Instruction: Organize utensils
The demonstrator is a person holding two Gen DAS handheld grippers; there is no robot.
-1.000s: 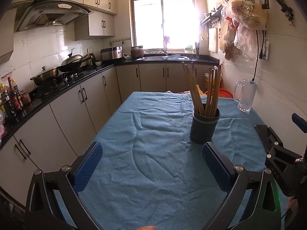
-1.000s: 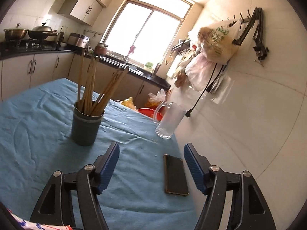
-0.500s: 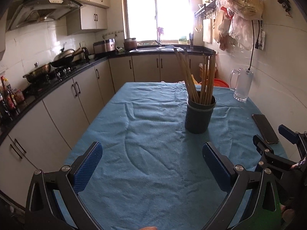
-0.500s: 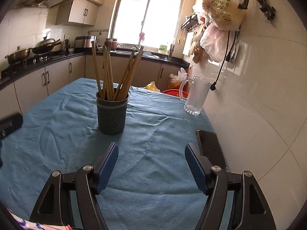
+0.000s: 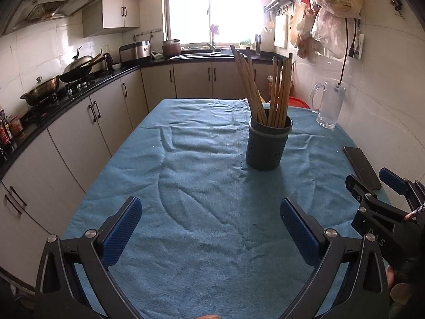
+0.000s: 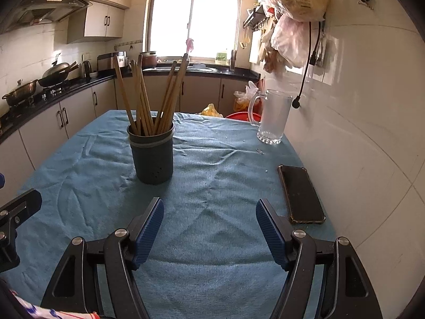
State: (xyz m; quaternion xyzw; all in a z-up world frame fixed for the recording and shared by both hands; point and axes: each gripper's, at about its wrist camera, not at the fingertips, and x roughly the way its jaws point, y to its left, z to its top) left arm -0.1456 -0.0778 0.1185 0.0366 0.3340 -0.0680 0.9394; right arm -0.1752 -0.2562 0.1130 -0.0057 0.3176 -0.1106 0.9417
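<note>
Here, both grippers, left gripper (image 5: 209, 222) and right gripper (image 6: 209, 224), spread empty, chopstick holder (image 6: 152, 154) ahead, phone (image 6: 301, 194) and glass mug (image 6: 273, 117) rightward.

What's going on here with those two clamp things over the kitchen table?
A person holds a two-finger gripper in each hand above a table covered with a blue cloth. Both the left gripper and the right gripper are open and hold nothing. Ahead of them a dark holder stands upright, full of wooden chopsticks. A phone and a glass mug sit near the wall, untouched.
</note>
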